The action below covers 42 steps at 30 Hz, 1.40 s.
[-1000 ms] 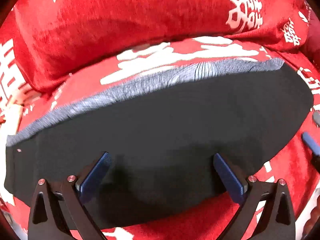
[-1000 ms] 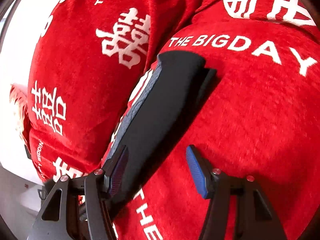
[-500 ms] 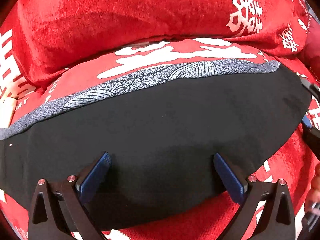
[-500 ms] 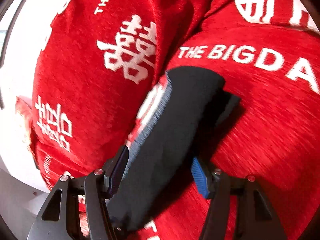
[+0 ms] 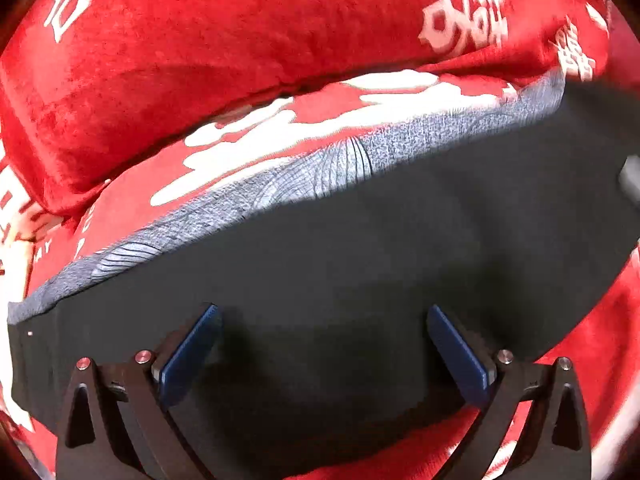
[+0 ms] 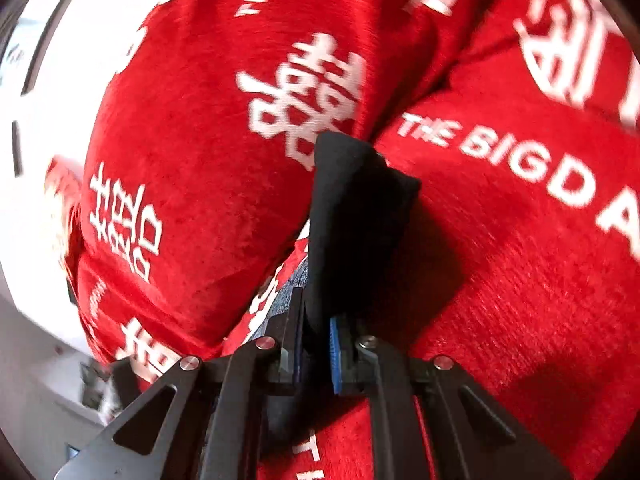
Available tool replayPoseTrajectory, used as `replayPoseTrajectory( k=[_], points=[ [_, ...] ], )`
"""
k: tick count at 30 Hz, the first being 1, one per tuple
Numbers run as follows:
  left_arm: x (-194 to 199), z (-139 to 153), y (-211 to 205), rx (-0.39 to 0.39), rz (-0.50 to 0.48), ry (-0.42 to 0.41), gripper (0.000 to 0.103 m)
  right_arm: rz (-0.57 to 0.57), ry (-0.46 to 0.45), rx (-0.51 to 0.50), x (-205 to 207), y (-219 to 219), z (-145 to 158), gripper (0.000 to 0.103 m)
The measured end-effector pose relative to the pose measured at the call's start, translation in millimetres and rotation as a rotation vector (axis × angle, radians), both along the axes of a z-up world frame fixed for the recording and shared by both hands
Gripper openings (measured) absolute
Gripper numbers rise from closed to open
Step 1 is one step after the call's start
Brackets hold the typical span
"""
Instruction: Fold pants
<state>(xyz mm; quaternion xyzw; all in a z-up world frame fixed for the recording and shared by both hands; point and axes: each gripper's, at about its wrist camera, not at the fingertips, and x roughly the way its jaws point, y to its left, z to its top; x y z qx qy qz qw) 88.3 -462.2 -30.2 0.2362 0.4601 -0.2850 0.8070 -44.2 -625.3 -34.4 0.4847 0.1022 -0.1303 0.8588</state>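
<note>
The black pants (image 5: 360, 248) lie folded lengthwise on the red sofa seat, with a grey patterned strip (image 5: 304, 176) along their far edge. My left gripper (image 5: 320, 344) is open and hovers just above the pants' near side, its blue pads wide apart. In the right wrist view my right gripper (image 6: 316, 344) is shut on one end of the pants (image 6: 352, 216), and the cloth rises from between the pads and stands up in a bunched fold.
A red sofa back cushion (image 5: 240, 48) with white characters runs behind the pants. The red seat (image 6: 520, 260) reads "THE BIG DAY". A white wall and floor (image 6: 36, 80) lie off the sofa's left end.
My right gripper closed on the end of the pants and lifted it, so the cloth now stands bunched. The pants' right end has risen in the left view. The left gripper stayed open.
</note>
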Motion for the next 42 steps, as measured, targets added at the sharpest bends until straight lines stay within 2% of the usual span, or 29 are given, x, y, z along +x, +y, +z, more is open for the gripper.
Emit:
replayPoseTrajectory(
  k=[3, 7, 12, 16, 19, 22, 24, 28, 31, 33, 34, 35, 38, 39, 42],
  points=[
    [-1, 3, -1, 0.01, -0.027, -0.012, 0.103, 0.004, 0.043, -0.099, 4, 13, 17, 0.011],
    [11, 11, 19, -0.048, 0.03, 0.073, 0.103, 0.002, 0.112, -0.228, 11, 37, 46, 0.011],
    [12, 37, 73, -0.102, 0.093, -0.041, 0.103, 0.053, 0.168, -0.402, 24, 80, 84, 0.011],
    [30, 54, 132, -0.132, 0.168, -0.061, 0.103, 0.111, 0.2, -0.513, 44, 125, 103, 0.011],
    [41, 57, 179, -0.115, 0.274, -0.09, 0.103, 0.18, 0.251, -0.61, 67, 170, 111, 0.011],
    [50, 52, 224, -0.101, 0.354, -0.096, 0.103, 0.261, 0.303, -0.693, 95, 213, 106, 0.012],
    [54, 47, 248, -0.089, 0.39, -0.093, 0.103, 0.329, 0.355, -0.736, 122, 244, 91, 0.012],
    [63, 30, 293, -0.068, 0.476, -0.054, 0.103, 0.44, 0.483, -0.705, 176, 288, 45, 0.014],
    [70, 20, 320, -0.076, 0.509, -0.017, 0.103, 0.401, 0.618, -0.794, 192, 315, 21, 0.023],
    [72, 19, 329, -0.078, 0.526, -0.024, 0.103, 0.404, 0.639, -0.855, 191, 332, 22, 0.041],
    [73, 17, 333, -0.078, 0.534, -0.022, 0.103, 0.437, 0.628, -0.868, 188, 338, 26, 0.059],
    [75, 13, 336, -0.082, 0.541, -0.007, 0.103, 0.502, 0.587, -0.872, 181, 349, 31, 0.064],
    [79, 8, 341, -0.122, 0.554, 0.039, 0.103, 0.577, 0.516, -0.854, 161, 362, 48, 0.064],
    [78, 9, 341, -0.133, 0.55, 0.044, 0.103, 0.588, 0.485, -0.81, 155, 359, 52, 0.064],
    [73, 14, 336, -0.156, 0.509, 0.042, 0.103, 0.557, 0.386, -0.519, 139, 318, 58, 0.064]
  ],
)
